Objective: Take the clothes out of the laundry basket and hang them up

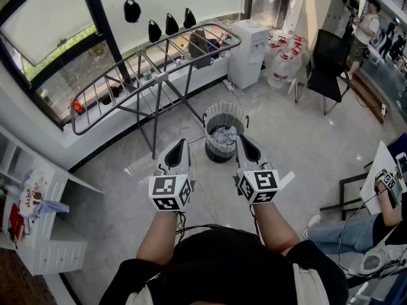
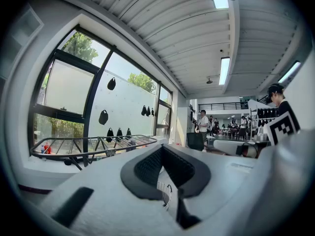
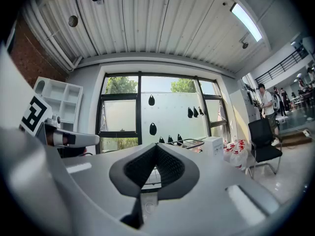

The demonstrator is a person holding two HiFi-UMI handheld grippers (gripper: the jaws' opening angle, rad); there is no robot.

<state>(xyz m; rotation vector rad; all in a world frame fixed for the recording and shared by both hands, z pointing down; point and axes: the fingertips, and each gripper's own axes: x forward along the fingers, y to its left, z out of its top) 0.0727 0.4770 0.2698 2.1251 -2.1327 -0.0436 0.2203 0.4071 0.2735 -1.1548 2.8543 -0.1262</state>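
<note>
A round wire laundry basket [image 1: 224, 117] stands on the floor ahead of me, with pale crumpled clothes [image 1: 224, 135] inside. Behind it stands a grey metal drying rack [image 1: 152, 68] by the window; its rails also show in the left gripper view [image 2: 93, 144]. My left gripper [image 1: 185, 142] is held level, near and left of the basket, shut and empty. My right gripper [image 1: 241, 138] is level beside it, close to the basket's near right rim, shut with nothing between its jaws. In both gripper views the dark pads [image 2: 162, 163] [image 3: 155, 163] meet at the tips.
A white water dispenser [image 1: 249, 53] and water bottles [image 1: 284, 59] stand at the back right, a black chair [image 1: 327, 65] beyond them. White shelves [image 1: 38, 227] are at the left. A seated person [image 1: 362, 224] is at the right; other people stand far back. Cables trail on the floor.
</note>
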